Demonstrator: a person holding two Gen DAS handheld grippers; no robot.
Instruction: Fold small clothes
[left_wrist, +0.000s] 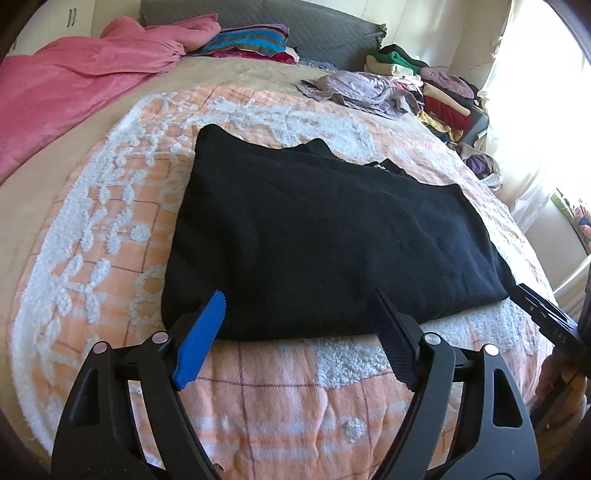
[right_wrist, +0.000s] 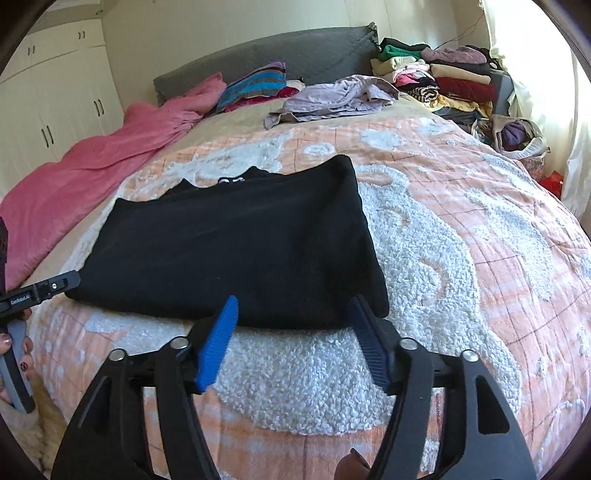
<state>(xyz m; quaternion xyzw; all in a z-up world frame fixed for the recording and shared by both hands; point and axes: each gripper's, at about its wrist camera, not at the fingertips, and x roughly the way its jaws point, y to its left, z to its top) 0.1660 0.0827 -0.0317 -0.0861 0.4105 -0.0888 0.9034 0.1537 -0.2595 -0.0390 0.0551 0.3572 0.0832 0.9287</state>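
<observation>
Left claw: nearest of all, fingers spread wide and holding nothing, tips resting at the near hem of the black garment, towards its left half.
Right claw: likewise spread apart and empty, tips at the same near hem, close to the garment's right corner.
Black garment: lies flat on the bed's orange-and-white quilt, already doubled into a broad rectangle — a collar edge with a pale label peeks out at the far side.
Step in hand: I'd judge it mid-fold; both claws are lined up on the near edge, not yet gripping.
Next move: seems to call for each claw to close on the near hem, taking all layers, then lift together and carry that edge over to the far edge — level, so the layers don't slide apart.
Around: lilac crumpled clothes wait further up the bed; folded stacks sit by the headboard; a pink blanket lies along the left side.
</observation>
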